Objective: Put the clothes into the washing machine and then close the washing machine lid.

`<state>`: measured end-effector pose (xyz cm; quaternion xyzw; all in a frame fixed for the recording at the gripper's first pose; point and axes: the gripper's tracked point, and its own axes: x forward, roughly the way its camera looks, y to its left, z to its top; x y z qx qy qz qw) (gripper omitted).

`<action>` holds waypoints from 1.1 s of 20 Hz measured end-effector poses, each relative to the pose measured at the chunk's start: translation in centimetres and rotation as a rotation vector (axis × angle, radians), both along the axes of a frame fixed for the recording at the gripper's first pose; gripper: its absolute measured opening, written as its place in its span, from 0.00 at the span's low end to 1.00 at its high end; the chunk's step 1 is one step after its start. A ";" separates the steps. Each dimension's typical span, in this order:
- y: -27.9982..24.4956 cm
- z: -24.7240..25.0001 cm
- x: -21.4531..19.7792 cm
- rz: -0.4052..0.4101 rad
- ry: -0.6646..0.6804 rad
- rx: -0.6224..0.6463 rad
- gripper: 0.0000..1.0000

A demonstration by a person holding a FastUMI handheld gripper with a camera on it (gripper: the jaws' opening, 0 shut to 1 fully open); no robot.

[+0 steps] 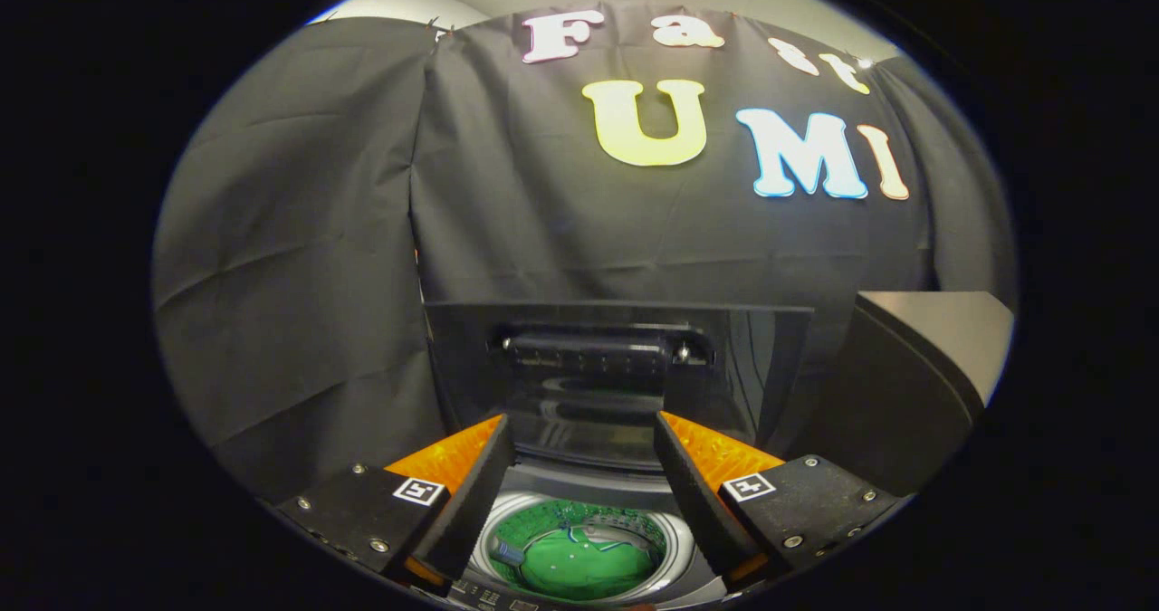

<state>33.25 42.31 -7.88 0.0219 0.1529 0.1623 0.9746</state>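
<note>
Clothes (579,564), a bright green garment, already lie inside the drum of the washing machine (579,493), seen down between the fingers. Closing the lid is the step in hand, I judge. The gripper (584,439) hovers above the opening with its fingers spread wide, holding nothing. The lid (616,358) stands upright just beyond the fingertips, dark and glossy, with a handle bar across its upper part. To do it well, reach to the lid's top edge or handle, draw it forward and ease it down over the drum, keeping the fingers clear of the closing gap
</note>
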 end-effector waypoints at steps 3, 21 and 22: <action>0.1 2.2 1.6 -0.022 -0.050 0.009 0.96; 4.3 6.5 12.0 -0.067 0.018 0.037 0.96; 4.5 6.2 12.6 -0.078 0.036 0.028 0.96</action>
